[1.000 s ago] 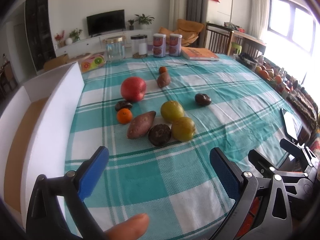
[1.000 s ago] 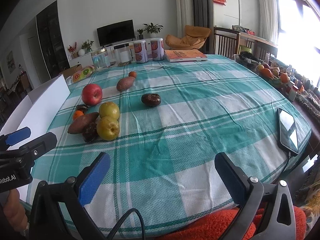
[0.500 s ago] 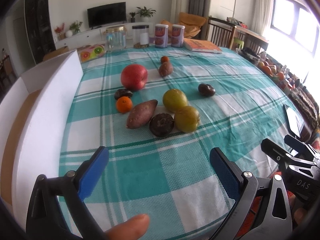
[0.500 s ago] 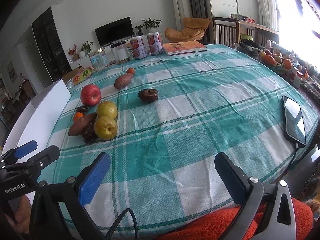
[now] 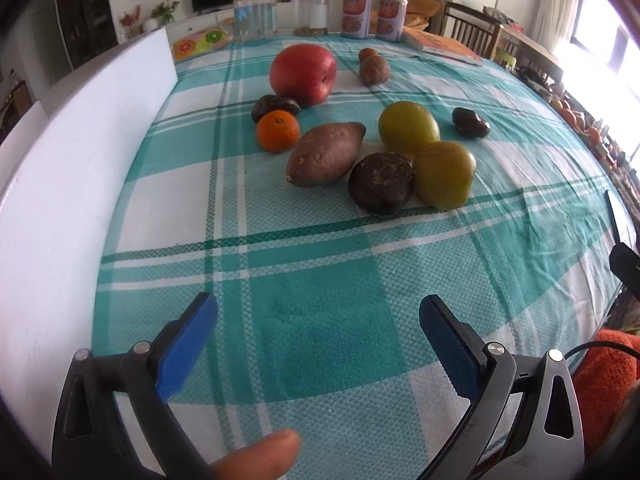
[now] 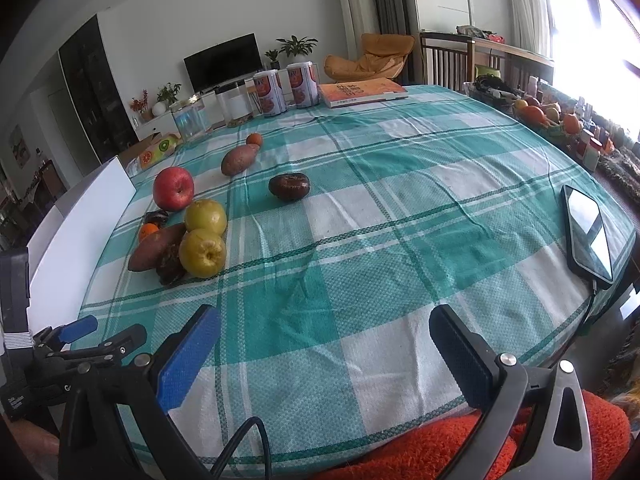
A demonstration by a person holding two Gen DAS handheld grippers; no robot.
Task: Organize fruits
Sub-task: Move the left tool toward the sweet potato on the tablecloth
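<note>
Fruit lies on a teal checked tablecloth (image 5: 320,300). In the left wrist view I see a red apple (image 5: 302,73), a small orange (image 5: 278,131), a sweet potato (image 5: 326,154), two green-yellow fruits (image 5: 408,128) (image 5: 443,174) and dark round fruits (image 5: 380,182) (image 5: 470,122). My left gripper (image 5: 318,320) is open and empty, low over the cloth, short of the cluster. My right gripper (image 6: 324,336) is open and empty near the front edge; the cluster (image 6: 202,252) lies to its far left. The left gripper also shows in the right wrist view (image 6: 80,344).
A white foam box (image 5: 80,168) stands along the table's left side. Jars and cans (image 6: 272,92) and a book (image 6: 360,92) stand at the back. A phone (image 6: 588,232) on a cable lies at the right edge. A second sweet potato (image 6: 239,159) lies further back.
My left gripper has moved forward and lower towards the fruit cluster, which now looks much larger. My right gripper has shifted only slightly. Both stay open.
</note>
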